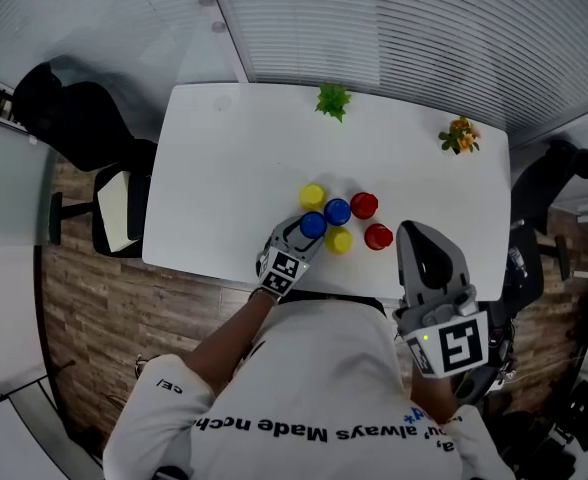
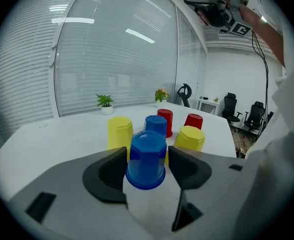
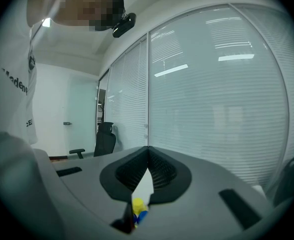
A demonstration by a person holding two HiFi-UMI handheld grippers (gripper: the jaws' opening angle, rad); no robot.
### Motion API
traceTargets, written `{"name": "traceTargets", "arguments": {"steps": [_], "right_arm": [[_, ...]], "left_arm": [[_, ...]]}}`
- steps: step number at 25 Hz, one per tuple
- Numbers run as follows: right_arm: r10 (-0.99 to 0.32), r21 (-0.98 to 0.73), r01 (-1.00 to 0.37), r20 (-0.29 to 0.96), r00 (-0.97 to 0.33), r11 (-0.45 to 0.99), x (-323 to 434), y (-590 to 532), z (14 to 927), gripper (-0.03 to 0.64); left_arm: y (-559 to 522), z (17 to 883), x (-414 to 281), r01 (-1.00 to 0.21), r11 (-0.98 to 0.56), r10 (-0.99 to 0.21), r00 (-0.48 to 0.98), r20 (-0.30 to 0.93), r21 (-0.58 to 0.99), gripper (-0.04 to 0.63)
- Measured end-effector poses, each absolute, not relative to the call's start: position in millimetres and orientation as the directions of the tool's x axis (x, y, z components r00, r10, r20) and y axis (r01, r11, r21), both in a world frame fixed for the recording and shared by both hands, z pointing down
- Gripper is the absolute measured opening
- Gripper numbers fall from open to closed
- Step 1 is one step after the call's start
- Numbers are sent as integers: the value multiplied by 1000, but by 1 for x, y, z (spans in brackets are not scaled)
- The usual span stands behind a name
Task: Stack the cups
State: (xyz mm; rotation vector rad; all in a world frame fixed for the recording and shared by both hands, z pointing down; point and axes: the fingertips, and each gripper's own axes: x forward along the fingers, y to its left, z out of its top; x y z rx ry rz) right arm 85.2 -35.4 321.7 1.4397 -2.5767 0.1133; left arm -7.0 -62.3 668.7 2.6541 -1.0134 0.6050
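Six upside-down cups stand clustered near the front edge of the white table point(image 1: 224, 168). The nearest blue cup point(image 1: 312, 224) point(image 2: 147, 159) stands on the table between the jaws of my left gripper point(image 1: 305, 232) point(image 2: 147, 160), which are open with a thin gap at each side. Behind it are a yellow cup point(image 2: 119, 131), a second blue cup point(image 2: 156, 125), two red cups point(image 2: 165, 120) point(image 2: 193, 120) and another yellow cup point(image 2: 190, 138). My right gripper point(image 1: 426, 258) point(image 3: 148, 154) is shut and empty, held off the table's front right.
A small green plant point(image 1: 333, 100) and a pot of orange flowers point(image 1: 459, 136) stand at the table's far edge. Black office chairs sit at the left point(image 1: 74, 118) and right point(image 1: 559, 163). The person's body is against the front edge.
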Motion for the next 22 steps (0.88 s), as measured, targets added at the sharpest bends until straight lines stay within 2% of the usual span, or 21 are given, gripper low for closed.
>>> {"name": "traceTargets", "arguments": {"steps": [22], "right_arm": [[-830, 27, -844, 197, -521, 536, 81, -31, 320, 6]], "left_arm": [[-58, 647, -13, -683, -727, -595, 681, 428, 76, 244]]}}
